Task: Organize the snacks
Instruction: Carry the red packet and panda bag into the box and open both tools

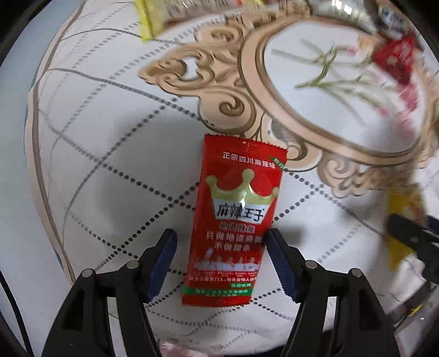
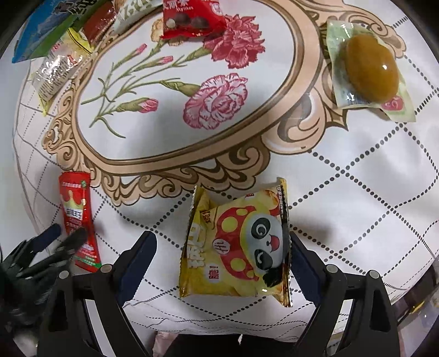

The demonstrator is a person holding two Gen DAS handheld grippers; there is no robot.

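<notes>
A red spicy-strip packet with a gold crown [image 1: 236, 217] lies flat on the patterned tablecloth between the open fingers of my left gripper [image 1: 221, 244]; it also shows in the right wrist view [image 2: 78, 219], where the left gripper [image 2: 64, 236] straddles its lower end. A yellow panda snack bag [image 2: 238, 244] lies between the open fingers of my right gripper [image 2: 222, 247]; its right edge is against the right pad. In the left wrist view the yellow bag [image 1: 403, 217] and the right gripper [image 1: 411, 233] sit at the right edge.
A clear pack with a brown egg-shaped snack [image 2: 370, 71] lies at the far right. A red chocolate-ball bag [image 2: 192, 19] and several other packets [image 2: 60, 41] lie along the far edge. The table's front edge [image 2: 219, 326] is just below the grippers.
</notes>
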